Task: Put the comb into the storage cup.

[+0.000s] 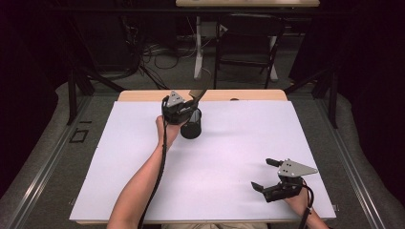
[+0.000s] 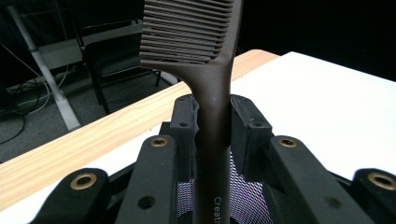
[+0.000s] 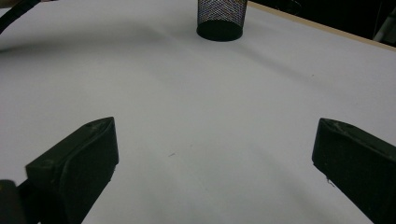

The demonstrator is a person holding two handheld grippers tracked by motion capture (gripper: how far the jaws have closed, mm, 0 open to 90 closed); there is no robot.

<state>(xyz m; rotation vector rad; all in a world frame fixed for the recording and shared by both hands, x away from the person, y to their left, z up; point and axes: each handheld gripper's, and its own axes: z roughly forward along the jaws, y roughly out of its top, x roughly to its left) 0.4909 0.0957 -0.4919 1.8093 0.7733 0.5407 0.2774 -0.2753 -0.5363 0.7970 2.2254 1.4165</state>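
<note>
High view. Left gripper, at the far side of the white table, clamped on a brown comb; comb handle points down into a black mesh cup, teeth end stands above the gripper. Right gripper, near the front right corner, jaws spread wide, nothing between them, well apart from the cup.

Left gripper view. Comb upright between the two jaws, pads pressed on its handle; mesh cup directly beneath, handle passing down toward its mouth. How deep the handle end sits in the cup cannot be told, the jaws hide it.

Right gripper view. Jaws wide, bare table between them; mesh cup upright in the distance.

Step in hand, by judgement: placing the comb into the cup, handle first. Next move calls for lowering until the handle rests on the cup's bottom, then opening the left jaws and lifting clear without tipping the cup.
</note>
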